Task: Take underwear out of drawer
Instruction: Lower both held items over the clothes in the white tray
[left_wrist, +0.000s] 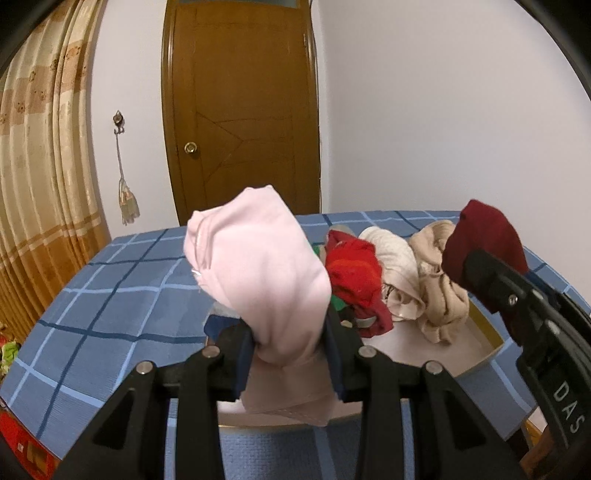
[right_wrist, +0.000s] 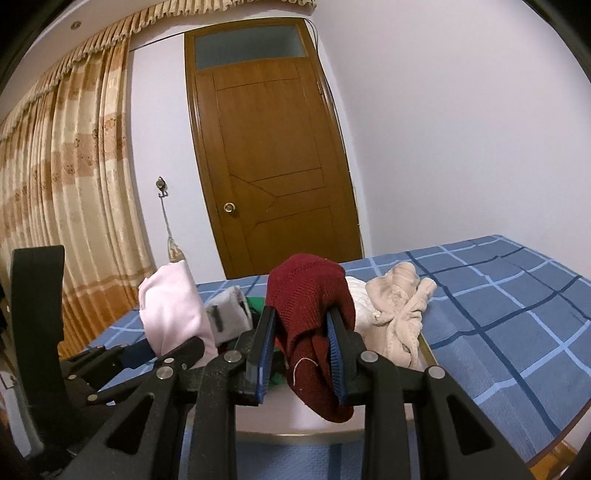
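Your left gripper (left_wrist: 290, 345) is clenched on pink underwear (left_wrist: 258, 266), your right gripper (right_wrist: 301, 345) on maroon underwear (right_wrist: 310, 314); both garments are held above the drawer (left_wrist: 484, 354).

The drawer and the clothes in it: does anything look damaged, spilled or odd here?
Nothing looks damaged or spilled. The drawer sits on the blue checked bedcover, which is unusual. A loose white thread hangs on the dark red garment in the right gripper.
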